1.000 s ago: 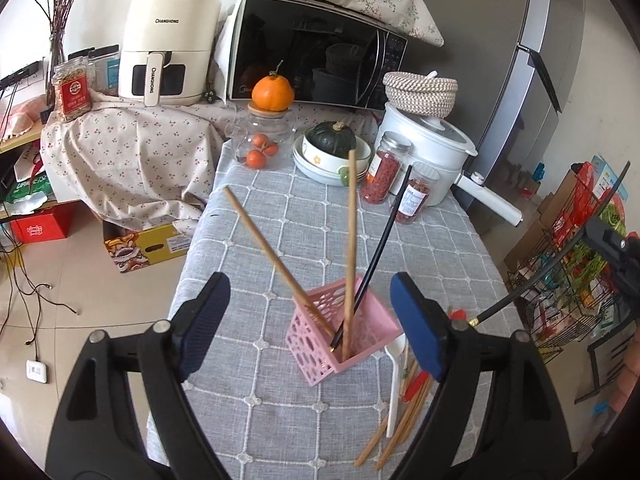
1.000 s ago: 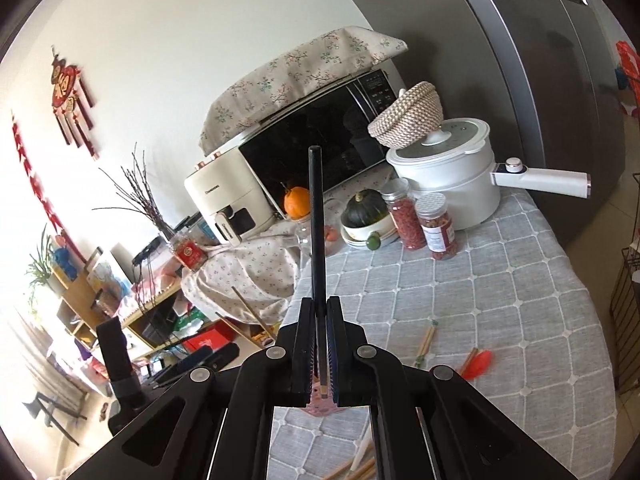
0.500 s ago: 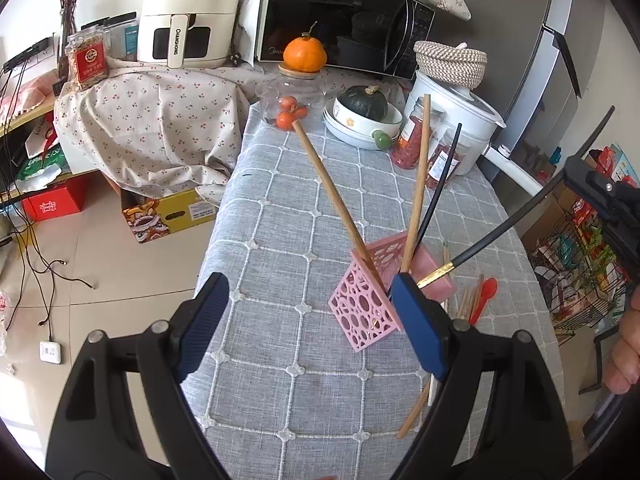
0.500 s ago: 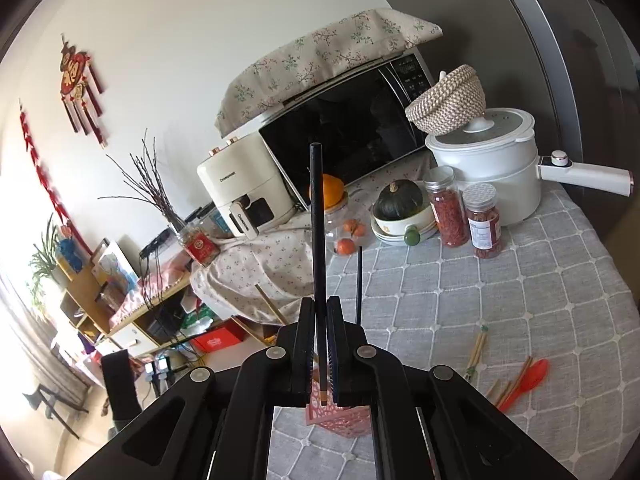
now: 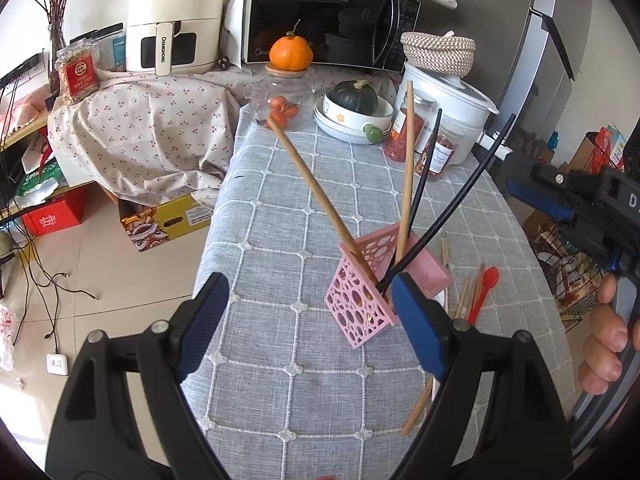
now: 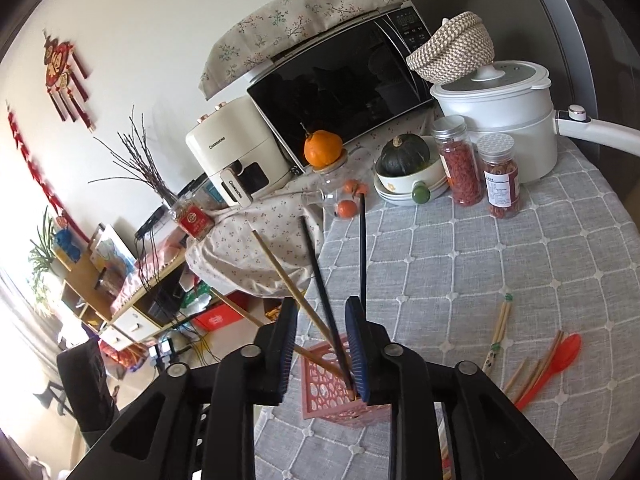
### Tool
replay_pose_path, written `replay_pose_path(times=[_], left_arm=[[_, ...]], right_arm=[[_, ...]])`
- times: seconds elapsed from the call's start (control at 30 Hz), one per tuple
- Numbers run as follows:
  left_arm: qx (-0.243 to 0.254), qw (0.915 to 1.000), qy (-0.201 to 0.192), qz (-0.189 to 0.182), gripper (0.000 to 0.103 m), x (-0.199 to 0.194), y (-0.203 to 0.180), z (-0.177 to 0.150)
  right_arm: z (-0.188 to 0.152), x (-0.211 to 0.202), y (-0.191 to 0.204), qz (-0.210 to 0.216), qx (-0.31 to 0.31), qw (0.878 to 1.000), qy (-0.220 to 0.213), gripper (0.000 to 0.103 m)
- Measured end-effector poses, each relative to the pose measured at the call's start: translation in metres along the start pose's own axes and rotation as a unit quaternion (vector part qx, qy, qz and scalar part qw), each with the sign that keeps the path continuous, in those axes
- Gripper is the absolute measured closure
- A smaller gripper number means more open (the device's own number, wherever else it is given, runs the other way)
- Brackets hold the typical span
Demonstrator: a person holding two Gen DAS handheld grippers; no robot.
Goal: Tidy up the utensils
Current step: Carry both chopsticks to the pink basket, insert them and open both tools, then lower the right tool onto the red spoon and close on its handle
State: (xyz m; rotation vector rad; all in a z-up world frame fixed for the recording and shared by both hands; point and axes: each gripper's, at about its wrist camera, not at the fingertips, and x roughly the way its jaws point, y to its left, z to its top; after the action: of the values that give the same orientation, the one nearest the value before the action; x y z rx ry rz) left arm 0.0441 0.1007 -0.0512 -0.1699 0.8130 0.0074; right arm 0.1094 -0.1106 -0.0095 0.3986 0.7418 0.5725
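Four chopsticks stand in my pink basket (image 5: 362, 300). Right gripper (image 6: 322, 344) jaws just opening, black chopstick (image 6: 324, 300) loose between them. Left gripper (image 5: 308, 316) jaws spread, empty.

The cream air fryer (image 5: 176, 20) carries "CHANGHONG" twice, once across its top front and once down its handle. The microwave (image 5: 328, 20) shows "Midea" at its lower left corner. Labels on the jars and boxes are too small to read.

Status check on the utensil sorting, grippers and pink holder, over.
Right gripper jaws just opened, black chopstick released into pink holder. Left gripper open, empty. Loose chopsticks and red spoon on the tablecloth.
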Motion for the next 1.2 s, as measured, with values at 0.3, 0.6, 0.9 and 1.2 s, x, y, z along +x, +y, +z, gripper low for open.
replay_pose_path(times=[0.3,0.6,0.9,1.2], left_arm=[[0.016,0.9998,0.004,-0.009,0.019,0.001,-0.012,-0.003],[0.027,0.9989,0.031,-0.022,0.019,0.013,-0.029,-0.011],[0.051,0.9947,0.085,-0.027,0.019,0.033,-0.056,-0.027],[0.076,0.9899,0.116,-0.029,0.019,0.041,-0.073,-0.035]], right_arm=[[0.010,-0.041,-0.004,-0.008,-0.025,0.999,-0.038,0.036],[0.002,-0.055,-0.046,-0.092,-0.026,0.995,-0.003,0.025],[-0.022,-0.023,-0.106,-0.208,0.032,0.968,0.135,0.024],[-0.038,0.012,-0.147,-0.264,0.058,0.943,0.195,0.024]])
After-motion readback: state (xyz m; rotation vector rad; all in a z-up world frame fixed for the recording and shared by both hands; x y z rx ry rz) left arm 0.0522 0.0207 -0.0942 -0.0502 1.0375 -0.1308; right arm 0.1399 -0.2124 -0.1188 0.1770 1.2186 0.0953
